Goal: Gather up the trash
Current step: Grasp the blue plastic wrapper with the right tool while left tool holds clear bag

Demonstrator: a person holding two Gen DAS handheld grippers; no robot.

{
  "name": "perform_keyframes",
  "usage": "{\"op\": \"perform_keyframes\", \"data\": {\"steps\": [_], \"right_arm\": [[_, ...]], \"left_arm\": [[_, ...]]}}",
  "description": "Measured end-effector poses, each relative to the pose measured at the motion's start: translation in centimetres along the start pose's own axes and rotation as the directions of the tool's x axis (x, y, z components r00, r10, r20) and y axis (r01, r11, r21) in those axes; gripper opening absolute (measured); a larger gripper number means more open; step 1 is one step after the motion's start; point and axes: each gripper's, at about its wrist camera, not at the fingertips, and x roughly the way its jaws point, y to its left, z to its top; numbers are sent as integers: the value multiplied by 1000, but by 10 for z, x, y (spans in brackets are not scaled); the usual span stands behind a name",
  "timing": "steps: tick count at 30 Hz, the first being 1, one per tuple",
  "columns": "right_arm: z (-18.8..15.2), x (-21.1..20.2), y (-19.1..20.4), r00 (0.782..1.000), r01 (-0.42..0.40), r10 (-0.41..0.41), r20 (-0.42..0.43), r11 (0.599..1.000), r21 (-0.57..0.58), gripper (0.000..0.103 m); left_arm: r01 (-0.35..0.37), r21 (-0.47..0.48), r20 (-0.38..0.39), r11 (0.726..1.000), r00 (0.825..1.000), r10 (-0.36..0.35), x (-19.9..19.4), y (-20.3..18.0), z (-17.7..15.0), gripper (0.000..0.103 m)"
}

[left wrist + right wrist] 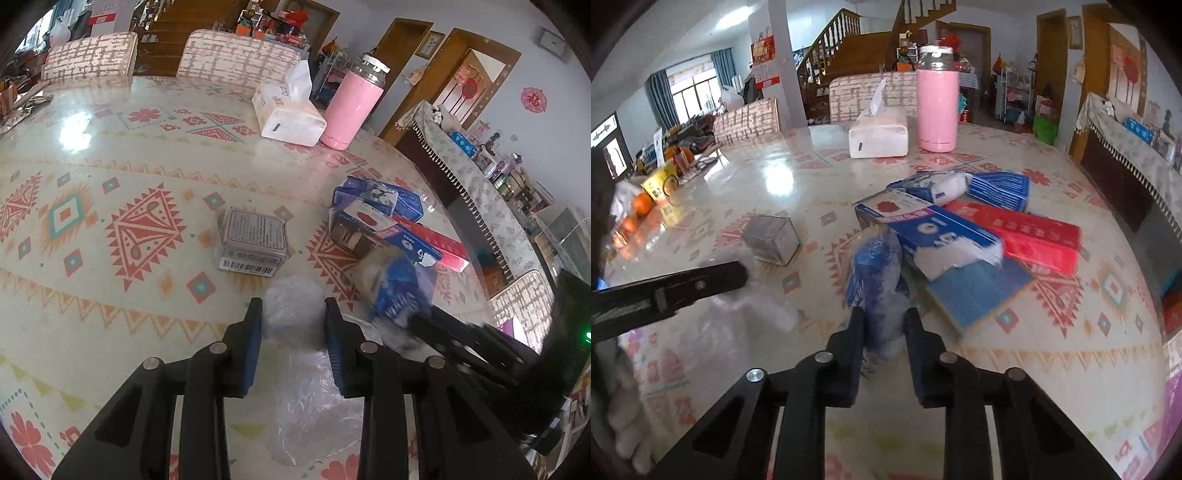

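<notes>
Right now my left gripper [293,325] pinches the clear plastic bag [306,387], limp and slippery; my right gripper [884,328] clamps a soft crumpled blue wrapper [875,269] above the table [1052,350], best held by its bunched end.

carton pile [964,236] blocks right, grey box [253,236] ahead — left open

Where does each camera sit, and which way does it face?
Left wrist: on the left gripper, facing forward over the table; its fingers hold a clear bag, and the right gripper comes in from the right.
Right wrist: on the right gripper, facing the same way; its fingers hold a blue wrapper, and the left gripper shows at left.
Both show the flask, tissue pack and grey box.
</notes>
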Motion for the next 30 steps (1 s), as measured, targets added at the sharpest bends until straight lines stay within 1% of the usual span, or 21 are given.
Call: {"op": "perform_keyframes", "data": {"steps": [2, 4, 5, 7, 10, 11, 12, 13, 14, 15, 16, 17, 20, 21, 22, 23, 24, 26, 30], "right_arm": [[-6, -14, -6, 1000, -4, 4, 12, 1000, 18, 19], [-13, -27, -12, 1000, -7, 7, 17, 999, 33, 5], [-18, -34, -15, 1000, -14, 14, 12, 999, 43, 2], [-29, -45, -22, 1000, -16, 16, 7, 998, 56, 2], [-42, -52, -26, 1000, 6, -6, -9, 999, 46, 3], [-45, -53, -27, 1000, 18, -18, -1, 999, 42, 12], [-45, -54, -27, 1000, 24, -24, -3, 999, 38, 41], [-46, -53, -27, 1000, 29, -28, -7, 999, 34, 60], [-45, -53, -26, 1000, 29, -29, 1, 999, 32, 85], [-44, -53, -24, 999, 29, -30, 23, 999, 25, 88], [-41, -50, -20, 998, 44, -44, 41, 999, 10, 88], [-39, -47, -19, 998, 53, -53, 38, 999, 3, 88], [-32, -25, -16, 998, 67, -67, 4, 998, 5, 88], [-32, -16, -16, 997, 77, -76, -13, 997, 9, 85], [-32, -11, -15, 996, 81, -81, -24, 997, 10, 81], [-33, -7, -15, 996, 87, -87, -32, 996, 12, 67], [-33, -5, -14, 996, 87, -86, -38, 996, 16, 46], [-36, -6, -14, 997, 74, -73, -37, 997, 34, 37], [-44, -30, -18, 998, 54, -55, 15, 996, 74, 35]], "left_arm": [[-1, 2, -3, 1000, 1000, 1, 1, 0, -1, 31], [-4, 3, -5, 1000, 1000, 4, 2, -1, -3, 31], [-7, 5, -5, 1000, 1000, 7, 3, -2, -4, 31], [-10, 10, -4, 1000, 1000, 10, 4, -3, -5, 31], [-14, 13, -8, 1000, 1000, 14, 6, -5, -7, 31], [-13, 15, -10, 1000, 1000, 13, 7, -6, -7, 31], [-12, 17, -10, 1000, 1000, 12, 7, -6, -7, 31], [-12, 23, -8, 1000, 1000, 12, 6, -8, -8, 31], [-14, 28, -5, 999, 1000, 14, 6, -9, -8, 31], [-16, 33, -3, 999, 1000, 17, 6, -10, -9, 31], [-18, 37, -2, 999, 1000, 18, 7, -11, -9, 31], [-19, 40, -4, 999, 1000, 19, 8, -11, -9, 31], [-19, 50, -13, 999, 1000, 20, 11, -13, -10, 31], [-20, 53, -15, 998, 1000, 21, 12, -13, -11, 31], [-19, 58, -16, 998, 1000, 20, 13, -14, -11, 31], [-18, 62, -18, 998, 1000, 19, 14, -15, -11, 31], [-18, 68, -19, 998, 1000, 19, 14, -17, -12, 31], [-20, 80, -19, 997, 1000, 22, 15, -19, -13, 31], [-20, 104, -11, 994, 1000, 21, 14, -24, -15, 31]]}}
